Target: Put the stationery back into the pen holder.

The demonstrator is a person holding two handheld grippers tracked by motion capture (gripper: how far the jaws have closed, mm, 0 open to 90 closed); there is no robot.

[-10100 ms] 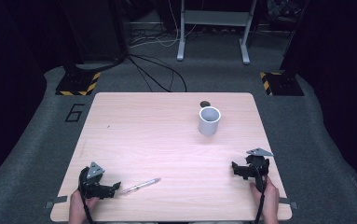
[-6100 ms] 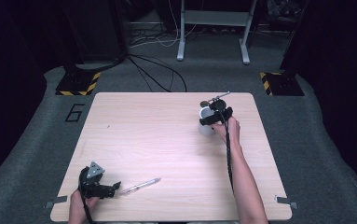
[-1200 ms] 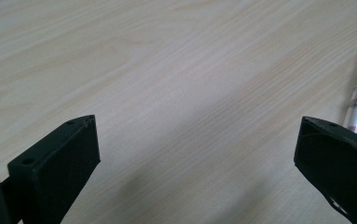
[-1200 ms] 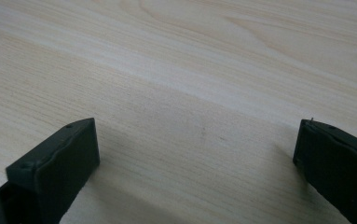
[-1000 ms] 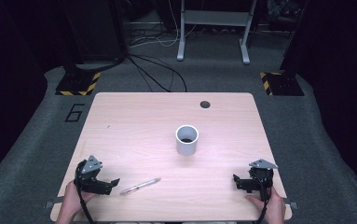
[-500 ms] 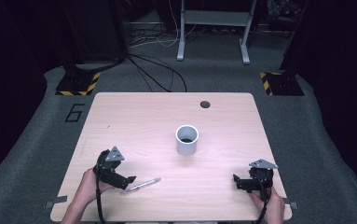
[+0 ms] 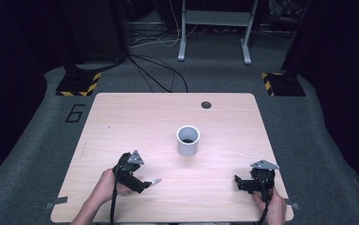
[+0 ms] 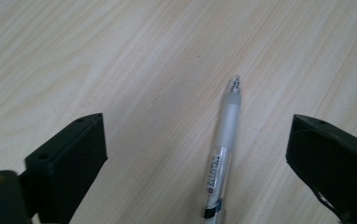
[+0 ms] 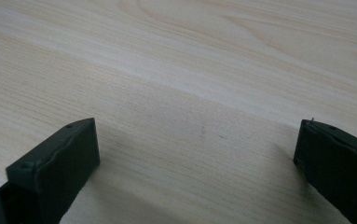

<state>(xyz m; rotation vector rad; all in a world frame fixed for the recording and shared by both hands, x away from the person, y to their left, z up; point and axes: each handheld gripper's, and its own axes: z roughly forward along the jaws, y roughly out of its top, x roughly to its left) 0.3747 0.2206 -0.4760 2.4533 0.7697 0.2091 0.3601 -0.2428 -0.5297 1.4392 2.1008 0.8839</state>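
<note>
I have the left gripper (image 7: 145, 185) low over the pen (image 8: 221, 161) in the lower left of the high view, jaws spread wide with the pen lying flat on the table (image 7: 135, 117) between them, nearer my right jaw and touching neither. The pen's tip points away from the camera toward the top of the left gripper view; its rear end runs off the bottom edge. Nothing is grasped yet. The right gripper (image 7: 241, 182) rests at the lower right of the high view, its jaws also wide apart over bare wood in its own view, holding nothing. The white cup (image 7: 188, 140) stands upright near the middle of the table, well apart from both grippers. I judge the work is at an early stage: the cup looks placed, while closing on the pen, lifting it and presumably carrying it to the cup all remain.
</note>
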